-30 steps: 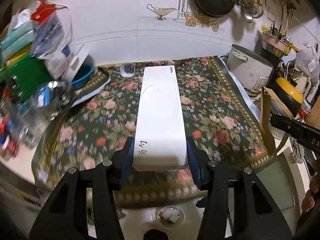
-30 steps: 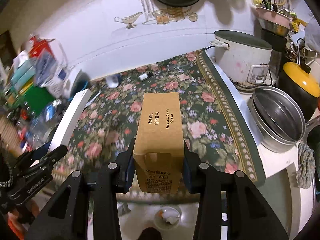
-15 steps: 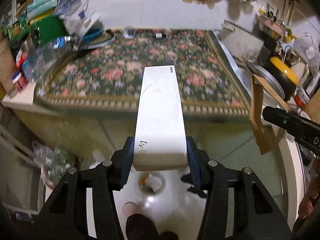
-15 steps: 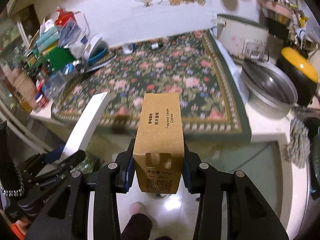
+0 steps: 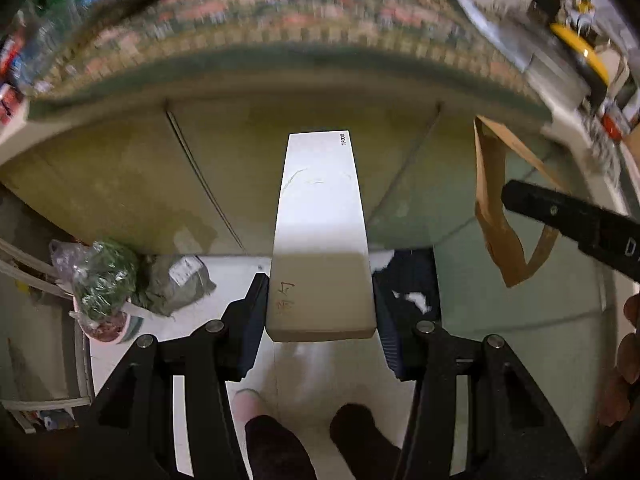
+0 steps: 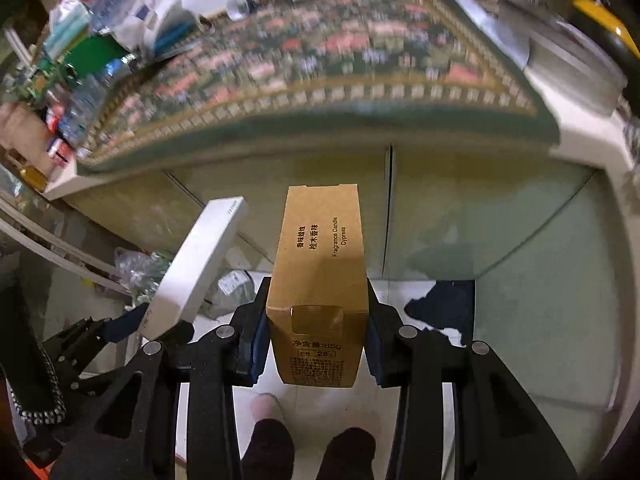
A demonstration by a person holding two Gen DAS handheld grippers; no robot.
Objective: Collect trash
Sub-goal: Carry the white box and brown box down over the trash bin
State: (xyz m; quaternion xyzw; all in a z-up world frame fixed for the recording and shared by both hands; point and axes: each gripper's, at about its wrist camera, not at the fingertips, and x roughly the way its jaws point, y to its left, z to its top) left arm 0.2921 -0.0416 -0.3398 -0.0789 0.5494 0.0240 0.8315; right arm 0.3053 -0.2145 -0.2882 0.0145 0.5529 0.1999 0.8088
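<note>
My left gripper (image 5: 320, 312) is shut on a long white box (image 5: 320, 232), held out over the floor in front of the counter's cabinet doors. My right gripper (image 6: 316, 332) is shut on a brown cardboard candle box (image 6: 318, 272), also held over the floor. The white box (image 6: 200, 260) and left gripper (image 6: 120, 328) also show at the left of the right wrist view. The brown box (image 5: 500, 200) and a right gripper finger (image 5: 568, 216) show at the right of the left wrist view.
The counter with a floral cloth (image 6: 312, 60) is above and ahead, cluttered at its left (image 6: 80, 48). Yellow-green cabinet doors (image 5: 240, 168) face me. Plastic bags of rubbish (image 5: 104, 280) lie on the white floor at left. A dark cloth (image 6: 444, 304) lies at right. The person's feet (image 5: 280, 440) are below.
Both grippers have pulled back and dropped from over the counter to below its edge, still holding their boxes. The view now faces the cabinet doors and the floor.
</note>
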